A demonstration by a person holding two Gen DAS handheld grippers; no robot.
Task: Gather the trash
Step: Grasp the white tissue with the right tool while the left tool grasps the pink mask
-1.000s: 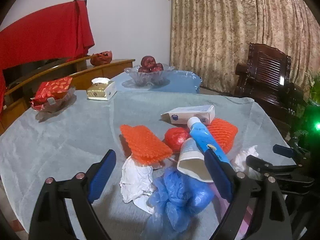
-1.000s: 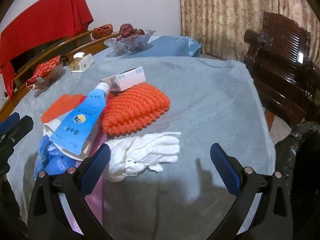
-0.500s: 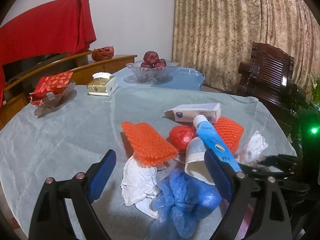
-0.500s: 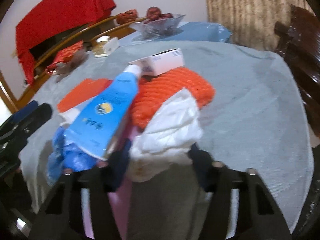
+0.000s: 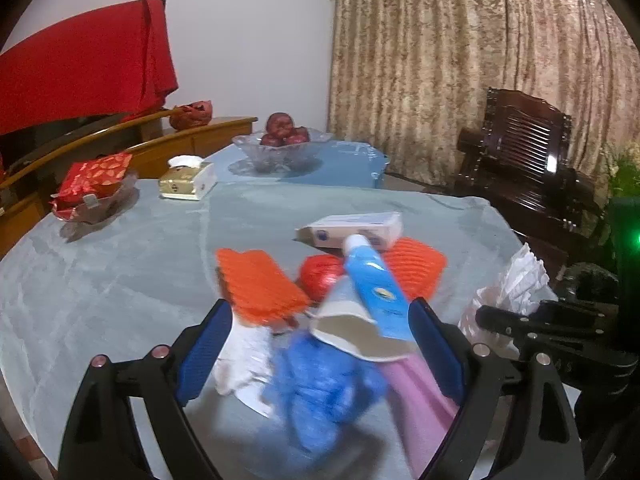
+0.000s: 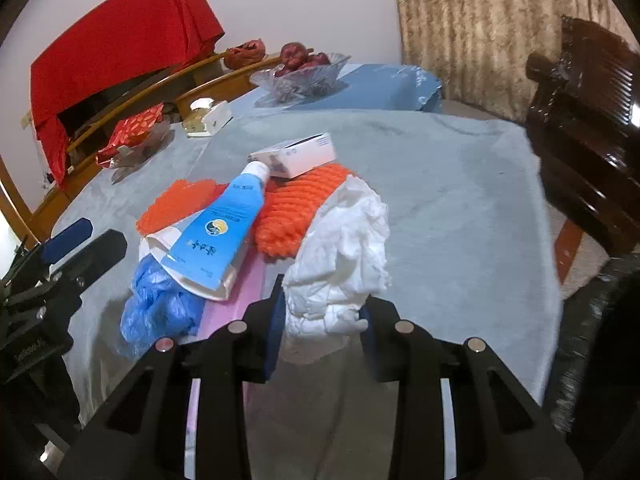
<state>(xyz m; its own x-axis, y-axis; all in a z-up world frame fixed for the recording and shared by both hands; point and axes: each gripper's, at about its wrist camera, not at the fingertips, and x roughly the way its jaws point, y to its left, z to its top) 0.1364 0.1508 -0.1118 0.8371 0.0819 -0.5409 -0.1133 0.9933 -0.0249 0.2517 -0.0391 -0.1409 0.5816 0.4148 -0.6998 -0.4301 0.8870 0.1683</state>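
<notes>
My right gripper [image 6: 322,322] is shut on a crumpled white tissue [image 6: 344,252] and holds it above the table; the tissue also shows at the right of the left wrist view [image 5: 510,288]. My left gripper [image 5: 320,352] is open over a trash pile: a blue tube [image 5: 374,288], a crumpled blue plastic glove [image 5: 324,392], orange foam nets [image 5: 258,292], a white wad [image 5: 244,356], a red wrapper [image 5: 320,276], a small white box [image 5: 352,230] and a pink sheet [image 5: 416,400]. The pile also shows in the right wrist view, with the tube [image 6: 218,232] on top.
A grey cloth covers the round table [image 5: 120,272]. At the far side stand a tissue box [image 5: 186,184], a dish with a red packet [image 5: 94,192] and a glass fruit bowl [image 5: 282,148]. A dark wooden chair [image 6: 584,128] stands right; a black bag [image 6: 592,344] hangs near it.
My right gripper closed on the white tissue and lifted it off the table. My left gripper moved forward and lower over the pile, still open.
</notes>
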